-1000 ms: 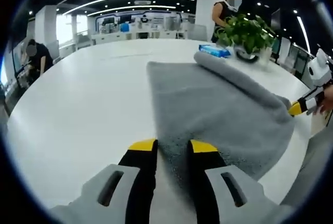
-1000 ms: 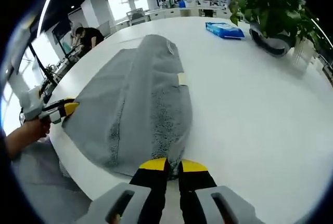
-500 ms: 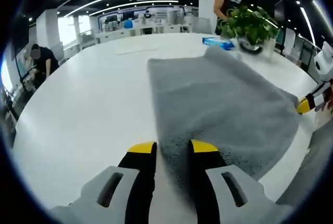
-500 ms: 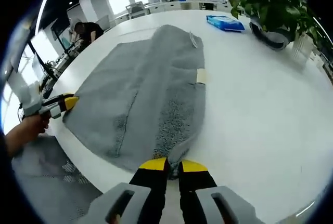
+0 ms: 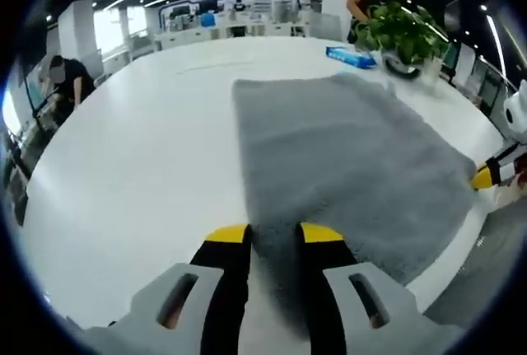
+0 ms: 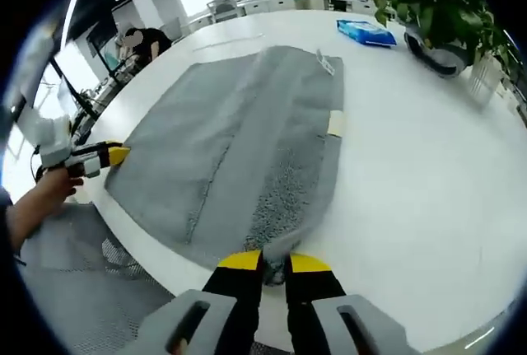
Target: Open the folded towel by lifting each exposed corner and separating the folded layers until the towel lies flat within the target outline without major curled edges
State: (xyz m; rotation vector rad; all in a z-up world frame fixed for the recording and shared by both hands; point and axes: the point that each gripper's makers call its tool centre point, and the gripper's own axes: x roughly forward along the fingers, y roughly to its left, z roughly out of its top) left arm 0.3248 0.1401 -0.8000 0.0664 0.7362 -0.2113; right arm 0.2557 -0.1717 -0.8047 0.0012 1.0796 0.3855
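- The left gripper view is riding low at one near corner of the grey towel (image 5: 346,157), looking forward over the white worktop (image 5: 132,165) toward the potted plant (image 5: 403,34).
- The right gripper view is sitting close at the other near corner, facing across the towel (image 6: 239,141) toward the plant (image 6: 445,9).
- Both views are sharing the towel, the worktop, the plant and the blue packet (image 5: 350,57) (image 6: 369,34), and each is catching the opposite gripper at its edge.

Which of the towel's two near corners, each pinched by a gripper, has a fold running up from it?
The corner in the right gripper: a fold line runs up the towel from it. The left gripper's corner lies flat.
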